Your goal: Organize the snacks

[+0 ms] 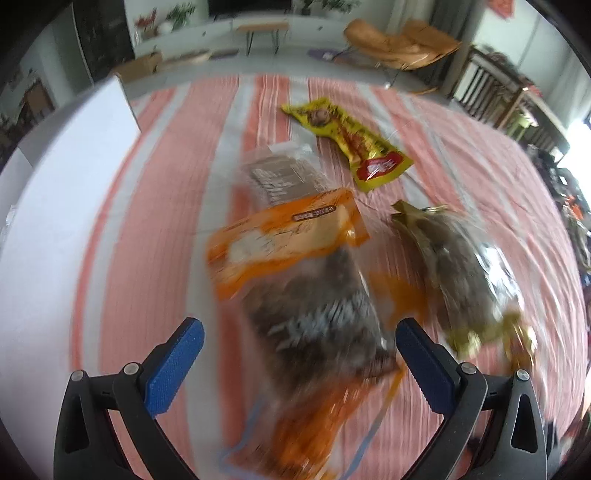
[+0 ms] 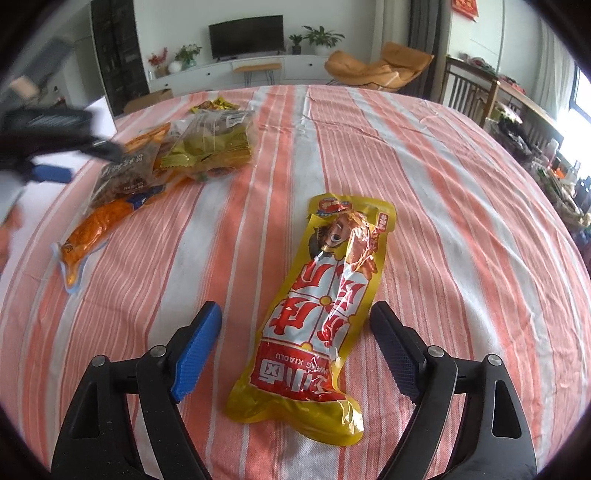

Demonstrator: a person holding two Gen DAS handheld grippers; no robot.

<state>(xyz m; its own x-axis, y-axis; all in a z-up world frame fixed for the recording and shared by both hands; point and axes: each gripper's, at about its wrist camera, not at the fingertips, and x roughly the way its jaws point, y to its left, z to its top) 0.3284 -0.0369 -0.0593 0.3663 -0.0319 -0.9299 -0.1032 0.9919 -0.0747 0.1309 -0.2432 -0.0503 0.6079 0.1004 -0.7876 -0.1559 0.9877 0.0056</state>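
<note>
Wide open on the right gripper [image 2: 295,308], blue pads [image 2: 197,350] far apart and pressing on nothing; between them, flat on the striped cloth [image 2: 461,221], a long yellow and red snack packet [image 2: 325,295], not touching either pad as far as can be seen, its red end nearest the camera and its yellow end pointing away. Open too on the left gripper [image 1: 300,325], with a blurry orange packet [image 1: 284,236] full of dark brown snack lying on the cloth between and past its blue fingers [image 1: 177,369], not squeezed. Just beside that, on the right of the left camera's view, a green and gold packet [image 1: 461,273]; behind the orange one, a clear packet [image 1: 280,173] with something brown inside. Farther back on the cloth in that same view, well apart from the pile, the yellow and red packet again. Off to the left edge, something flat and white [image 1: 74,166], too blurry to name. Far behind, in the right camera's view, a dark TV [image 2: 246,36] and a tan chair [image 2: 376,68]
</note>
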